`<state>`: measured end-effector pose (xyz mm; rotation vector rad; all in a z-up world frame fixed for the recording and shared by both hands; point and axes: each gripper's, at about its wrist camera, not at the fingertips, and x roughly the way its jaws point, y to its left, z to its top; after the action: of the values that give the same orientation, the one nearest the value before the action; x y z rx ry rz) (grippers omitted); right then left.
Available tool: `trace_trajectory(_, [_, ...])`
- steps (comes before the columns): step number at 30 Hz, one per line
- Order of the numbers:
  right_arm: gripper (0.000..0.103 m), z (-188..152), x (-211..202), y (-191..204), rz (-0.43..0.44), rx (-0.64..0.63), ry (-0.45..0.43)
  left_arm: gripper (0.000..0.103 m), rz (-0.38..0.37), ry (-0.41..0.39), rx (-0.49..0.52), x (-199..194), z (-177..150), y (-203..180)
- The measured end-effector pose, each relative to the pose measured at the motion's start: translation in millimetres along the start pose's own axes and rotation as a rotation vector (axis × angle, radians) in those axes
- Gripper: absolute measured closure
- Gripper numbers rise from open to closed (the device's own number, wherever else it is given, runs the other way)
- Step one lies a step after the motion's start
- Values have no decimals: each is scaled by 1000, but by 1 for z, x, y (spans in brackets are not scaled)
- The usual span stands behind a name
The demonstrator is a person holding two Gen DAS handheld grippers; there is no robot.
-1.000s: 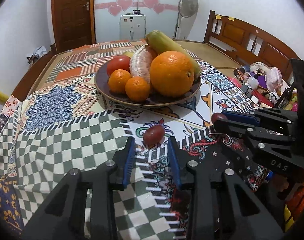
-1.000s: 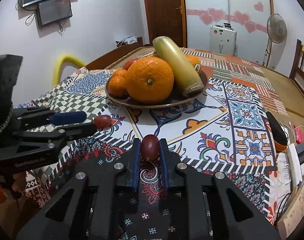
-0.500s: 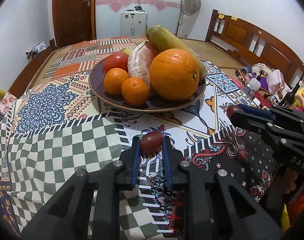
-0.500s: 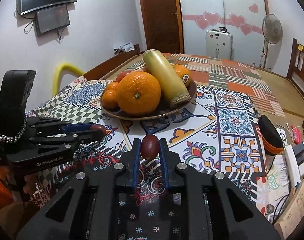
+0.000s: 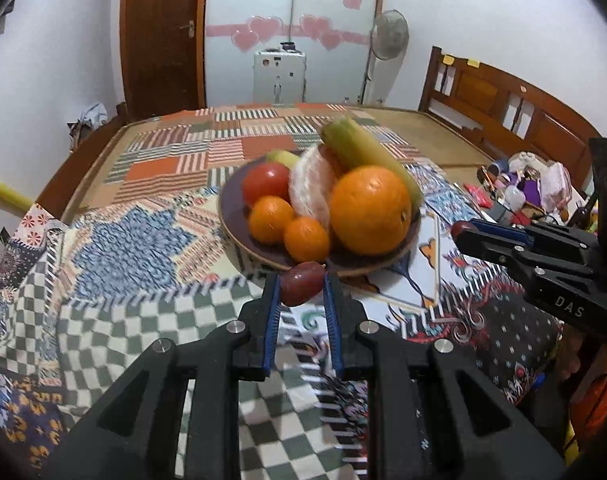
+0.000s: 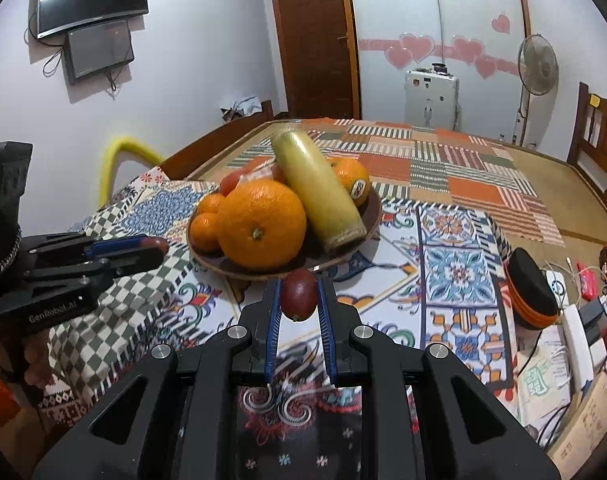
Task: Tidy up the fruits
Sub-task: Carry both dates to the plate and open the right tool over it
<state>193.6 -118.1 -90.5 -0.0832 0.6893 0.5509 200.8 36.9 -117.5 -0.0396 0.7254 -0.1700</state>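
My left gripper [image 5: 301,286] is shut on a small dark red fruit [image 5: 300,283], held above the patterned cloth just in front of the brown plate [image 5: 239,236]. My right gripper [image 6: 299,294] is shut on a second dark red fruit [image 6: 298,294], also raised before the plate [image 6: 373,216]. The plate carries a big orange [image 5: 370,210], small oranges [image 5: 271,219], a red tomato [image 5: 266,181], a peeled pomelo piece [image 5: 311,188] and a long yellow-green fruit [image 6: 317,190]. Each gripper shows in the other's view: the right [image 5: 459,230], the left [image 6: 159,245].
A patchwork cloth [image 5: 135,248] covers the table. Clutter lies past its right edge: a black and orange cap [image 6: 531,288], a power strip [image 6: 579,336], bottles and bags [image 5: 531,188]. A wooden bench back [image 5: 503,104] stands at the right, a fan [image 6: 537,66] behind.
The left gripper closed around the dark red fruit on the cloth and lifted it. Both grippers rose with their fruits and now sit closer to the plate's front rim.
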Motion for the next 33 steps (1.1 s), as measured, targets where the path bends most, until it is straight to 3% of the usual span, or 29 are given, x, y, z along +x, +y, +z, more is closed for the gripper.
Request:
trace_trajectory(9, [86,16,16,0,-12,-21,9,82,21,-1,-29,14,16,17])
trace_trajectory(21, [86,13,36,-2,-36,-49,75,82,26,18,-27,34,20,20])
trace_trajectory(33, [85,14,37,-9,2,-12,85,82,9,33,-40,39,16,21])
